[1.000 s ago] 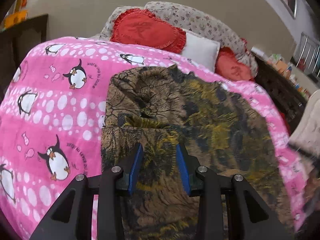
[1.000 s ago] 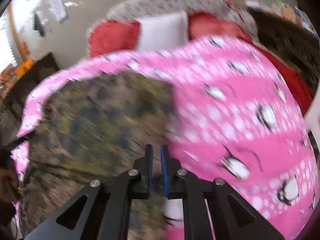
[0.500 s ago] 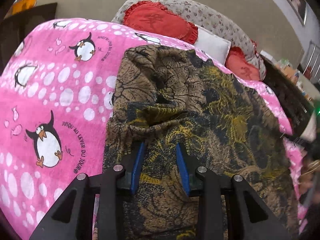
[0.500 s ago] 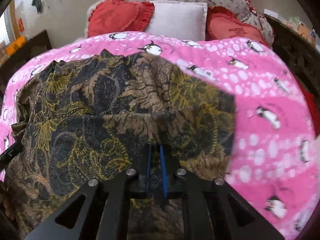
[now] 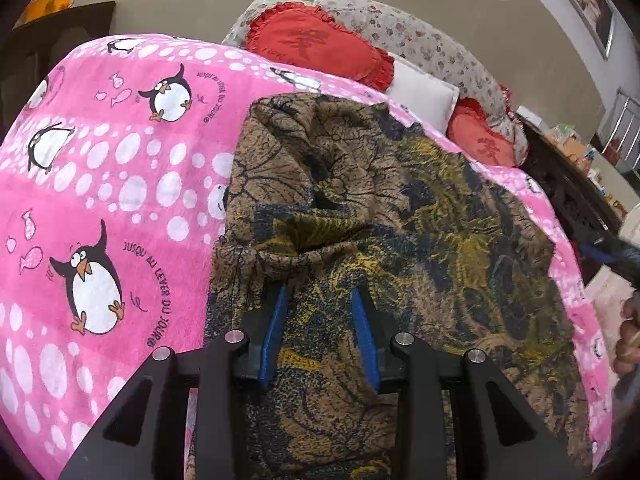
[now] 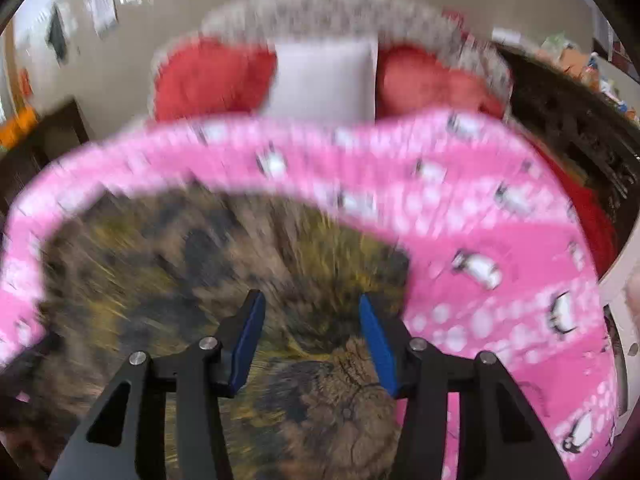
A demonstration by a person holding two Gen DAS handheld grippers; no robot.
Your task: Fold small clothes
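Note:
A brown, black and yellow patterned garment (image 5: pixel 380 200) lies on the pink penguin blanket (image 5: pixel 100 184), with a fold ridge across it. My left gripper (image 5: pixel 318 300) is open, its blue pads low over the garment's near part with cloth bunched between them. My right gripper (image 6: pixel 312 312) is open and empty above the garment's right near part (image 6: pixel 248 264); that view is blurred by motion. The right gripper's tip also shows at the left wrist view's right edge (image 5: pixel 600 254).
Red heart cushions (image 5: pixel 312 48), a white pillow (image 5: pixel 424 96) and a floral cushion lie at the bed's head. Dark wooden furniture (image 6: pixel 576 128) stands on the right, and a dark cabinet (image 5: pixel 60 36) on the far left.
My right gripper, shut on the garment's edge half a second ago, has opened, let it go and pulled back. The folded layer now lies flat. My left gripper stayed open and hardly moved.

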